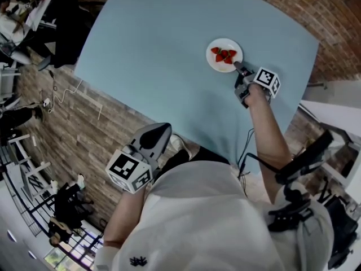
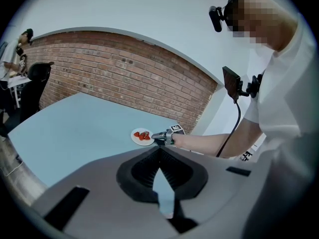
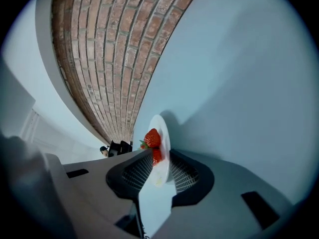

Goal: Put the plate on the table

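A small white plate [image 1: 217,64] with strawberries [image 1: 224,55] lies flat on the light blue table [image 1: 163,38], toward its far right. My right gripper [image 1: 238,68] reaches to the plate's near rim. In the right gripper view the plate [image 3: 161,125] stands edge-on between the jaws, a strawberry [image 3: 152,138] showing at the left jaw; the right gripper [image 3: 160,156] is open around the rim, not pressing it. My left gripper [image 1: 161,130] hangs off the table's near edge, shut and empty. The left gripper view shows its tips [image 2: 160,152] meeting, with the plate [image 2: 141,140] far ahead.
A brick wall [image 2: 124,78] runs behind the table [image 2: 75,128]. Off the table's left side are a brick-patterned floor with a white cable [image 1: 67,92], dark chairs [image 1: 67,16] and a desk with a person [image 2: 22,39] seated at it.
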The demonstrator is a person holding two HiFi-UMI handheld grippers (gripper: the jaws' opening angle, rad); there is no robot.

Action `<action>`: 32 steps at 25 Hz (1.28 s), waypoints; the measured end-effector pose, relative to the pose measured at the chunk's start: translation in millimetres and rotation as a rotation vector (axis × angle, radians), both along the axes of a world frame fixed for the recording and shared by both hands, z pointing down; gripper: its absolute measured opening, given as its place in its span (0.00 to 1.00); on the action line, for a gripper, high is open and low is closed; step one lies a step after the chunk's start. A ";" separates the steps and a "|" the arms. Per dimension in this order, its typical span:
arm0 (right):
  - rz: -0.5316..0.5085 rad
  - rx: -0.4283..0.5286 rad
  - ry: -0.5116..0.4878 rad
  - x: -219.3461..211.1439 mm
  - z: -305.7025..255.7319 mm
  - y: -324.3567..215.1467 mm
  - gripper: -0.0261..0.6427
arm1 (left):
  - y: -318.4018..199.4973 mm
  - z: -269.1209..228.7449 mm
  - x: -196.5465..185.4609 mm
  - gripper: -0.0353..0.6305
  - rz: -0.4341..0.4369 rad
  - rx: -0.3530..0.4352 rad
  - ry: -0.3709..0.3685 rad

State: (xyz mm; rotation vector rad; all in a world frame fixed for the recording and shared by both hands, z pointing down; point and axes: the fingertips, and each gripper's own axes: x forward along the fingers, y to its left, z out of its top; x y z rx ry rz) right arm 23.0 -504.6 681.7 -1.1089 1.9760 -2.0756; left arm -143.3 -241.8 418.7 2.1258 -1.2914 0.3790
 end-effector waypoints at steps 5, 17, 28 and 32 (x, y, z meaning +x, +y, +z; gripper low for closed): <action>-0.064 0.029 0.104 0.4 4.1 -1.4 0.25 | -2.3 0.7 3.6 0.06 0.000 -0.006 0.002; -0.092 0.094 0.221 10.1 -11.6 17.4 0.29 | 9.0 -0.2 -3.2 0.05 0.007 0.017 0.001; -0.093 0.207 0.277 4.3 -72.4 77.2 0.29 | 54.3 -12.6 -14.2 0.05 0.107 0.105 0.033; -0.110 0.265 0.318 -6.9 -99.8 123.1 0.29 | 88.1 -10.8 -20.6 0.05 0.178 0.111 0.025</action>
